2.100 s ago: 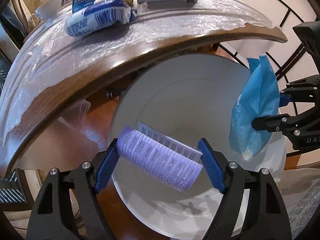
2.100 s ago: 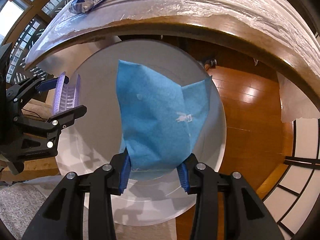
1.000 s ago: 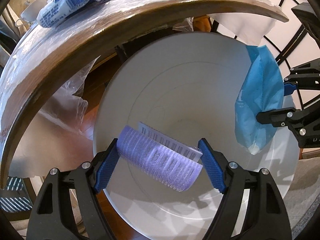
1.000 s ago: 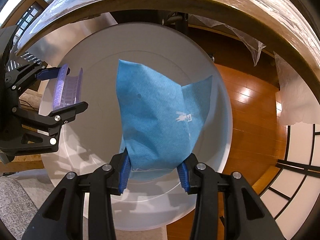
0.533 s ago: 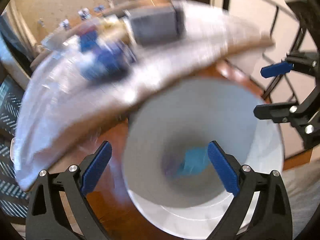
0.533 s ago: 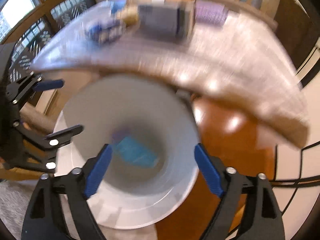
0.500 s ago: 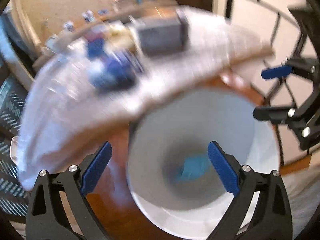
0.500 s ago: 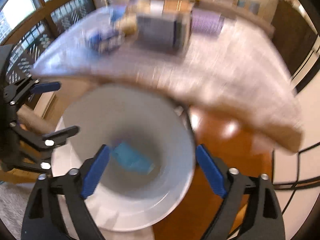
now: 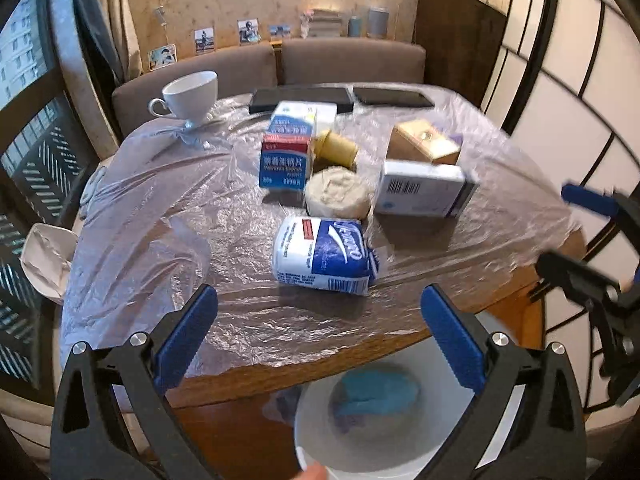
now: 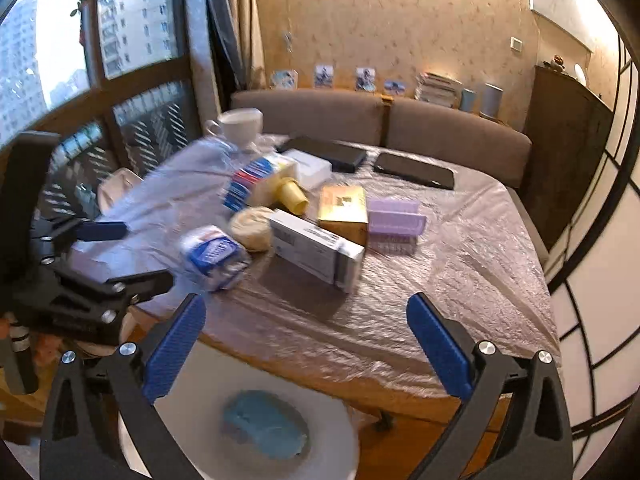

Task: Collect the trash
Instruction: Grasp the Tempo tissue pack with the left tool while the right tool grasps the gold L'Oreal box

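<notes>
The white bin (image 9: 316, 436) stands on the floor below the table's near edge; its rim also shows in the right wrist view as the bin (image 10: 344, 436). Inside lie the blue bag (image 9: 376, 394) and a purple item (image 9: 352, 420); the blue bag (image 10: 264, 420) looks blurred. My left gripper (image 9: 319, 306) is above the bin, jaws opening with nothing between them. My right gripper (image 10: 306, 304) is the same, jaws opening and empty. On the table lie a blue-white packet (image 9: 324, 254), a white box (image 9: 420, 194) and a purple box (image 10: 394, 220).
The round wooden table (image 9: 256, 376) has a plastic sheet over it. On it stand a blue-red carton (image 9: 286, 162), a beige roll (image 9: 338, 194), a yellow cup (image 9: 336, 148), a golden box (image 9: 424, 142), a white teacup (image 9: 188, 94) and dark tablets (image 9: 300, 98). A brown sofa (image 10: 440, 136) lies behind.
Both grippers let go: the purple item and the blue bag dropped into the bin. Both hands then rose and tilted up, so the tabletop fills the views.
</notes>
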`<state>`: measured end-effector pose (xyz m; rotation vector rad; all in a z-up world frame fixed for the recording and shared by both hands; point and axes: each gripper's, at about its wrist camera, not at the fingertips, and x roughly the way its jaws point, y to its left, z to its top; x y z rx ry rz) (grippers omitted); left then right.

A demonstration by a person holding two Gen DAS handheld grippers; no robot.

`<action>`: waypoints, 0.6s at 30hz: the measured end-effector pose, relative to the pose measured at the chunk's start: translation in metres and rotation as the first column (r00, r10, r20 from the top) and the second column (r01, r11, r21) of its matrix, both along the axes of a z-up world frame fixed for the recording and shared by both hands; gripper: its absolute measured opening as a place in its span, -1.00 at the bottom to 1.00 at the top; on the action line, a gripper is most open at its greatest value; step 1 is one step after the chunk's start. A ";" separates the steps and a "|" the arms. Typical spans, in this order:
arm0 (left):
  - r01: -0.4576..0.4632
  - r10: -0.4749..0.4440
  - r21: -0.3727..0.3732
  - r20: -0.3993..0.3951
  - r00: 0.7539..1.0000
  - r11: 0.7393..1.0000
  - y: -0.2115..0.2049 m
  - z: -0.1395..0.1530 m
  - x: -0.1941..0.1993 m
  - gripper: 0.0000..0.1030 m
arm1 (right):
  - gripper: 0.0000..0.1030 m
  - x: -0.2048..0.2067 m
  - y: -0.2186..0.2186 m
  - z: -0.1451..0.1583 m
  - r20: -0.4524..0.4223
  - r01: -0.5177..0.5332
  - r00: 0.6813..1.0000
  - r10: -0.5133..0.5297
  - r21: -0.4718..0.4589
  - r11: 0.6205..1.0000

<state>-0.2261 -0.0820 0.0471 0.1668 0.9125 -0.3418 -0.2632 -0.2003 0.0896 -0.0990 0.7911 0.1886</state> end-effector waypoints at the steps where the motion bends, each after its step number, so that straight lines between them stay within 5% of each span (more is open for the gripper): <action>1: 0.007 -0.007 0.003 -0.006 1.000 1.000 0.000 -0.001 -0.001 0.98 | 0.92 0.000 0.004 -0.006 -0.011 0.007 1.000 -0.007 -0.016 1.000; 11: 0.003 -0.001 0.042 -0.043 0.999 0.999 -0.006 -0.019 0.028 0.98 | 0.91 0.049 -0.004 -0.013 -0.064 0.032 0.997 -0.031 0.013 0.999; 18: -0.009 0.010 0.008 -0.075 0.997 1.000 -0.009 -0.030 0.048 0.98 | 0.48 0.111 0.001 -0.021 -0.179 0.049 0.983 -0.044 0.026 0.998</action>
